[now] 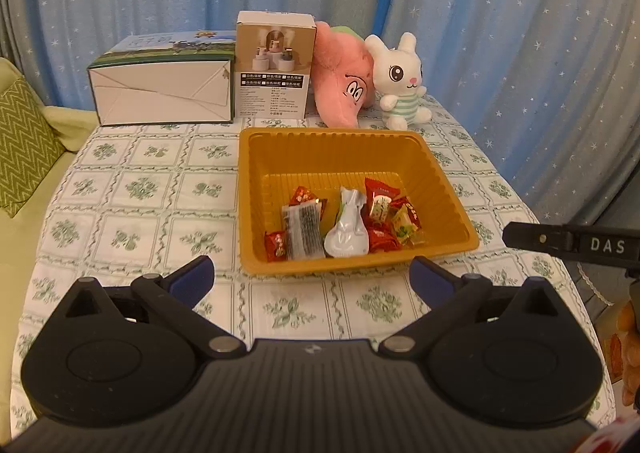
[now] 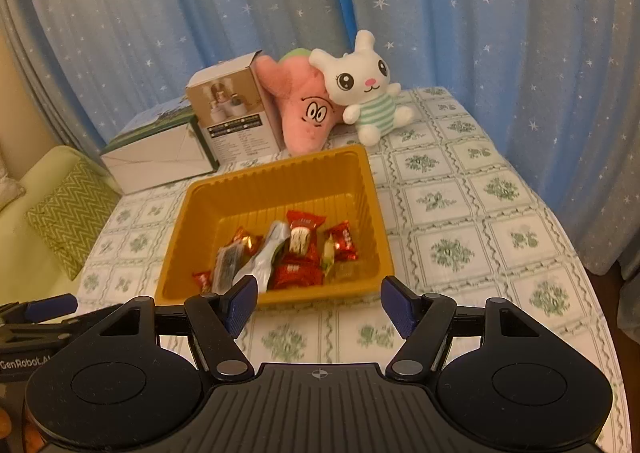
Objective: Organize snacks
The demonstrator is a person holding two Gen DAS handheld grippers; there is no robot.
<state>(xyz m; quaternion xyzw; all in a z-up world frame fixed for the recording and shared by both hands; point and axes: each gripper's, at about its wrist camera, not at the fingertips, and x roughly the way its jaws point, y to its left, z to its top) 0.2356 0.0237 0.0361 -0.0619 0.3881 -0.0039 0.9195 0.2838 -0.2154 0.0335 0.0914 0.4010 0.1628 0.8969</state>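
While left gripper [image 1: 312, 277] and right gripper [image 2: 316, 303] hover near orange tray [image 1: 448, 189], jaws spread, empty; snacks [image 1: 340, 221] inside tray.

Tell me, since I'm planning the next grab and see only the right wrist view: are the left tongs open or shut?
Observer: Open. The left tongs are spread wide and empty, just short of the tray and its near wall.
Operator: The right tongs hide the near end of the silver pouch. Where does it end?
Observer: Its wide, rounded end lies inside the tray, at the foot of the near wall.
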